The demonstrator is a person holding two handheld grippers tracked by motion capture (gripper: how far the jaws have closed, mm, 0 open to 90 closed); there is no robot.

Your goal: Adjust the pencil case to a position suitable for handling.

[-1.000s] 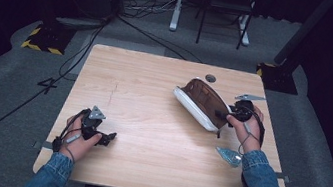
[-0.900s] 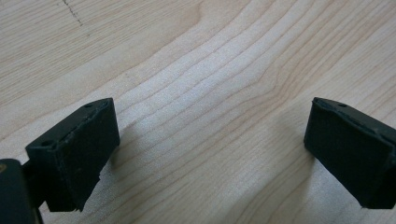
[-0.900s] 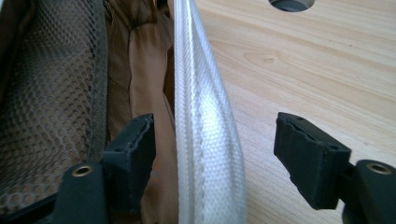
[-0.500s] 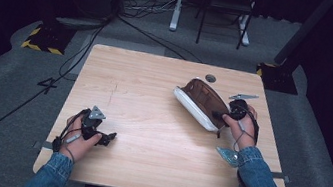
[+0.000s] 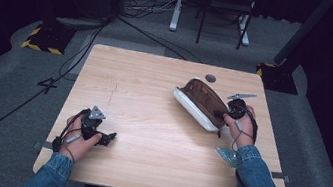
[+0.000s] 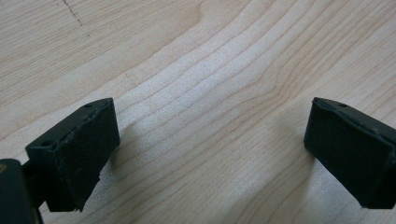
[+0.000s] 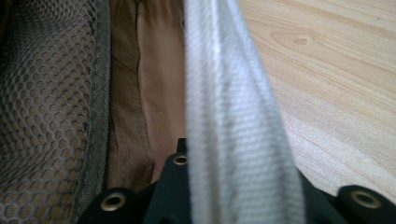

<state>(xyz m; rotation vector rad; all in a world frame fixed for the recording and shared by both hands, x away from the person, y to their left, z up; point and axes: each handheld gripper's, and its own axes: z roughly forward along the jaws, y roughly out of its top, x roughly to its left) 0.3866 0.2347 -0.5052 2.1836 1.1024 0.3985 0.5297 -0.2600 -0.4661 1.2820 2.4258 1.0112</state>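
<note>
Shoe (image 5: 201, 101), brown with a white sole, lies on its side on the wooden bench (image 5: 153, 101), toward the edge on the person's right. Right gripper (image 5: 224, 115) sits at the shoe's near end; its jaws have just been closing and now clamp the white sole (image 7: 233, 116) beside the mesh lining. Left gripper (image 5: 106, 138) rests on the bench well apart from the shoe, jaws standing wide with only bare wood between them.

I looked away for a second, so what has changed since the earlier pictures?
The right gripper has just been closing its jaws and now clamps the shoe by its white edge. The shoe lies where it did; the left gripper rests open on the table.
</note>
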